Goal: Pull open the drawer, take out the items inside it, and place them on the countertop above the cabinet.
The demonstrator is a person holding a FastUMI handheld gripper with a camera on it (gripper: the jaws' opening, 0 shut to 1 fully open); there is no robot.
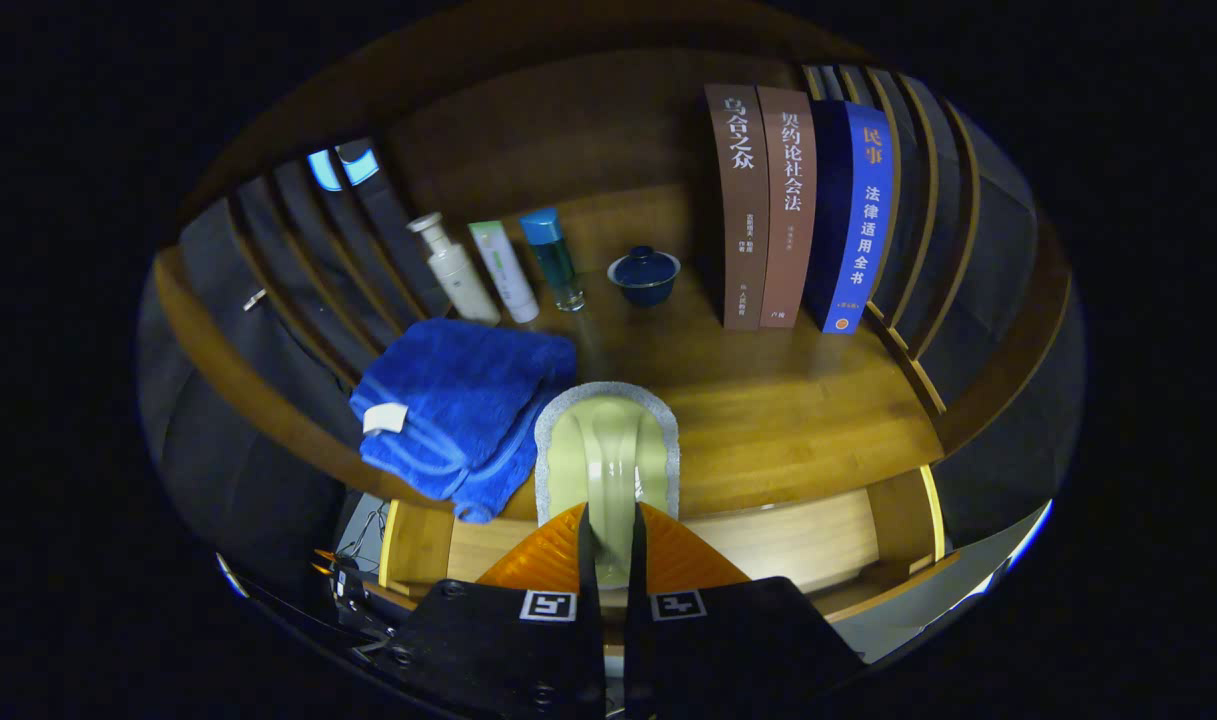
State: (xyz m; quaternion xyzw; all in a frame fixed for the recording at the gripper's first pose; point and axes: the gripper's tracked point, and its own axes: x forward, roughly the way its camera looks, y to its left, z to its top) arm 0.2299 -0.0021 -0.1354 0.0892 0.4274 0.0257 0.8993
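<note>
My gripper point(608, 522) is shut on a pale green item with a grey rim point(608, 445), both fingers pressing on its narrow middle ridge. The item sits just ahead of the fingers, over the front edge of the wooden countertop point(798, 420); I cannot tell whether it rests on the wood. A folded blue towel point(458, 400) lies on the countertop right beside the item, its corner hanging over the edge. Below the countertop the drawer point(798, 545) stands pulled open, its pale wooden inside showing on both sides of the fingers.
At the back of the countertop stand a white pump bottle point(456, 270), a white tube point(505, 270), a blue-capped bottle point(555, 258) and a dark blue lidded cup point(644, 274). Three upright books point(793, 205) stand to their right. Slatted side walls point(918, 210) enclose the countertop.
</note>
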